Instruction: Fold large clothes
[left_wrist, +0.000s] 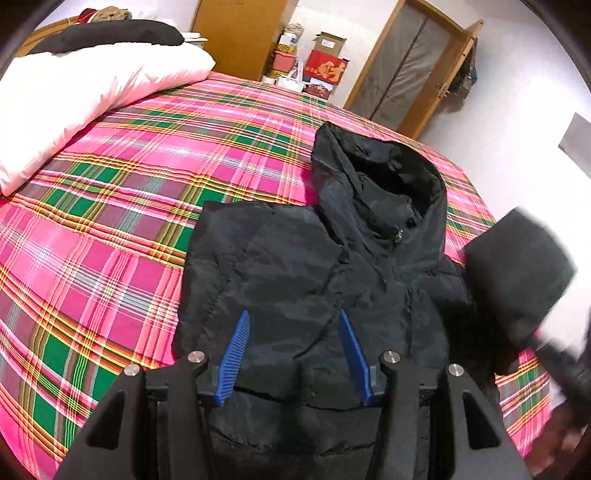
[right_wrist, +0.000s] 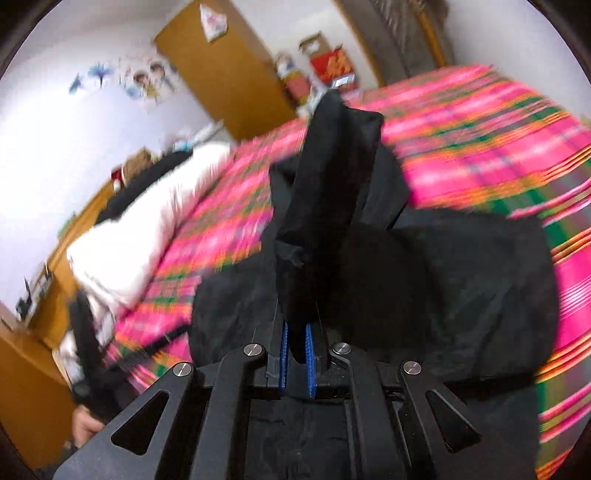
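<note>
Black and puffy, the hooded jacket (left_wrist: 332, 266) lies front-up on the bed (left_wrist: 122, 206) with its pink-and-green plaid cover, hood toward twelve o'clock. Over its lower half the left gripper (left_wrist: 293, 354) hangs with blue fingers (left_wrist: 236, 354) spread and nothing between them. At three o'clock, the right gripper (right_wrist: 296, 360) is clenched on a lifted sleeve (right_wrist: 325, 206) (blurred).

Black hooded puffer jacket (left_wrist: 332, 258) lies flat on pink/green plaid bedsheet (left_wrist: 129, 192), hood twd far edge, zip closed. L gripper (left_wrist: 293, 325) w/ blue ribbed pads (left_wrist: 236, 354) hovers over jacket's lower front, jaws apart, nothing btwn. Blurred black sleeve (left_wrist: 517, 266) raised at right. White pillow (left_wrist: 85, 99) far left.
</note>
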